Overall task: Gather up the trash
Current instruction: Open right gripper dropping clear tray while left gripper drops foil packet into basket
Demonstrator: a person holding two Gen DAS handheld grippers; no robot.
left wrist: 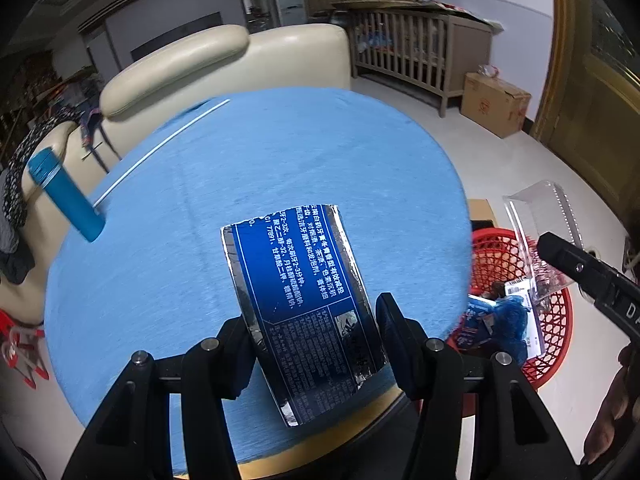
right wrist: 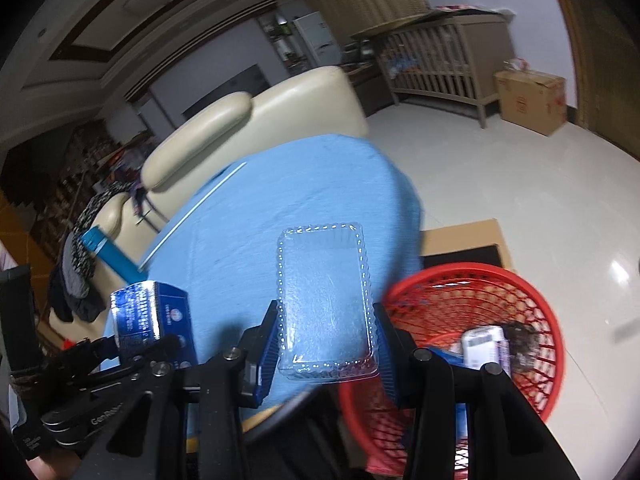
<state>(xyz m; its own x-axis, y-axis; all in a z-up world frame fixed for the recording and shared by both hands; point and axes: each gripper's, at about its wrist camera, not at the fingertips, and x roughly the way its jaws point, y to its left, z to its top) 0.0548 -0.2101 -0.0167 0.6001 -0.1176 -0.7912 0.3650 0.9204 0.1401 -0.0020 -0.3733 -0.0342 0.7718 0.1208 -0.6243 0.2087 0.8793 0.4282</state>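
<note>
My left gripper [left wrist: 312, 332] is shut on a dark blue toothpaste box [left wrist: 300, 304] with white print and silver edges, held above the round blue table [left wrist: 280, 152]. That same box [right wrist: 150, 312] shows at the lower left of the right wrist view. My right gripper [right wrist: 324, 332] is shut on a clear plastic tray [right wrist: 326, 300] with a scalloped rim, near the table's right edge. From the left wrist view the tray [left wrist: 540, 224] hangs over a red mesh basket [left wrist: 504, 256] on the floor. The basket [right wrist: 500, 292] holds several bits of packaging.
A teal bottle [left wrist: 66, 194] and a white straw [left wrist: 160, 150] lie at the table's far left. A cream sofa [left wrist: 224, 64] stands behind the table. Farther back are a wooden crib [left wrist: 416, 40] and a cardboard box [left wrist: 494, 104]. Flat cardboard [right wrist: 460, 240] lies beside the basket.
</note>
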